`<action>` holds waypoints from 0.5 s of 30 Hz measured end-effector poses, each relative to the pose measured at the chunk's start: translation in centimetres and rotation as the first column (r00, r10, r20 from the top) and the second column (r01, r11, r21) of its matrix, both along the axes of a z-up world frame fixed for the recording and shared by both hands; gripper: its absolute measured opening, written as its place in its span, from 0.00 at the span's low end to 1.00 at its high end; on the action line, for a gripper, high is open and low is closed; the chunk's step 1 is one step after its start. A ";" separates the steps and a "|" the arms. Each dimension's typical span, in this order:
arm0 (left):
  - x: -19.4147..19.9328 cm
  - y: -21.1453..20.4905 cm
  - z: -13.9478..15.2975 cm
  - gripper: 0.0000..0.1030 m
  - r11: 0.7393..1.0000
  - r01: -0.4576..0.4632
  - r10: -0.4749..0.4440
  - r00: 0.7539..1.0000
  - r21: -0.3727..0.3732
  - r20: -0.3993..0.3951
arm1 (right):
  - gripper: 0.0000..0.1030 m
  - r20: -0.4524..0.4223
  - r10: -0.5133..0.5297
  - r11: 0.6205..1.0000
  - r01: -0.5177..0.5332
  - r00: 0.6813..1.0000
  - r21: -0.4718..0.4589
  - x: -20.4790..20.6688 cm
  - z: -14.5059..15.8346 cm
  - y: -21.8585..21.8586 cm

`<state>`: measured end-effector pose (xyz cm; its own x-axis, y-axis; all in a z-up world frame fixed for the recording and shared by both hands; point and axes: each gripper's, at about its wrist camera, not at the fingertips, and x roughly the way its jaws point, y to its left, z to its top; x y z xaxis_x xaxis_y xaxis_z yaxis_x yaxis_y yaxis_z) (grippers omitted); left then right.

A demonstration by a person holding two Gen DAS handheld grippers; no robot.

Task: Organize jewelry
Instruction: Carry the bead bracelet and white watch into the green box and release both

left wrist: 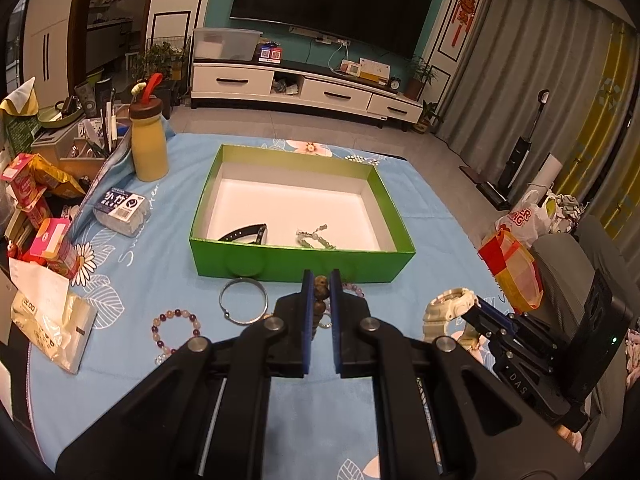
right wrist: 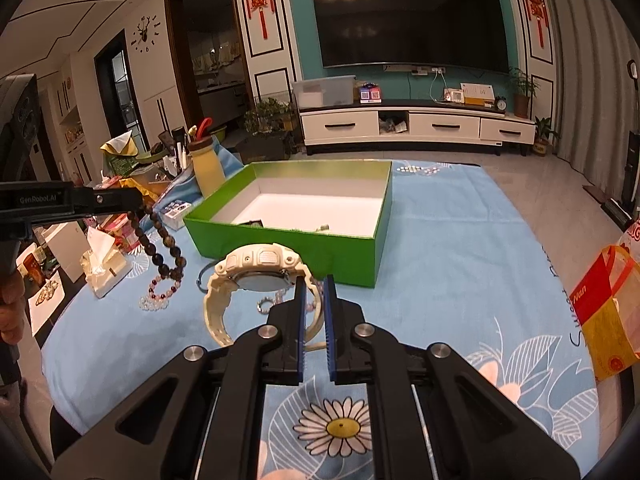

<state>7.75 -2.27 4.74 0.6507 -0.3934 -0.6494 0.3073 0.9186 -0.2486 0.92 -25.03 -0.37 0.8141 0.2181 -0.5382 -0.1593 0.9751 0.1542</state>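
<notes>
Gripping a dark bead bracelet (right wrist: 160, 240), the left gripper (left wrist: 321, 280) has its jaws narrowed on the strand, lifted just near of the green box (left wrist: 300, 264). Right gripper (right wrist: 313, 284) clamps the cream watch (right wrist: 260, 268) strap. Silver bangle (left wrist: 243, 300) and pink bead bracelet (left wrist: 176, 330) lie on the blue tablecloth (right wrist: 460, 260), left.

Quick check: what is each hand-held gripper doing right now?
Left hand-held gripper: closed on the dark bead bracelet.
Right hand-held gripper: closed on the cream watch strap.
</notes>
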 end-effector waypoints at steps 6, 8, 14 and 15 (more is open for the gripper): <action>1.0 -0.1 0.3 0.07 1.000 0.003 -0.003 1.000 0.000 0.010 | 0.08 0.019 -0.003 1.000 0.003 1.000 -0.001 0.9 0.7 -0.1; 1.3 -0.1 0.3 0.07 1.000 0.005 -0.005 1.000 0.001 0.012 | 0.08 0.022 -0.003 1.000 0.003 1.000 0.000 1.2 0.8 0.0; 2.0 -0.3 0.4 0.07 1.000 0.012 -0.012 1.000 0.001 0.017 | 0.08 0.030 0.003 1.000 -0.002 1.000 -0.003 2.0 1.1 0.2; 2.1 -0.3 0.4 0.07 1.000 0.012 -0.012 1.000 0.001 0.018 | 0.08 0.031 0.003 1.000 -0.003 1.000 -0.003 2.1 1.1 0.2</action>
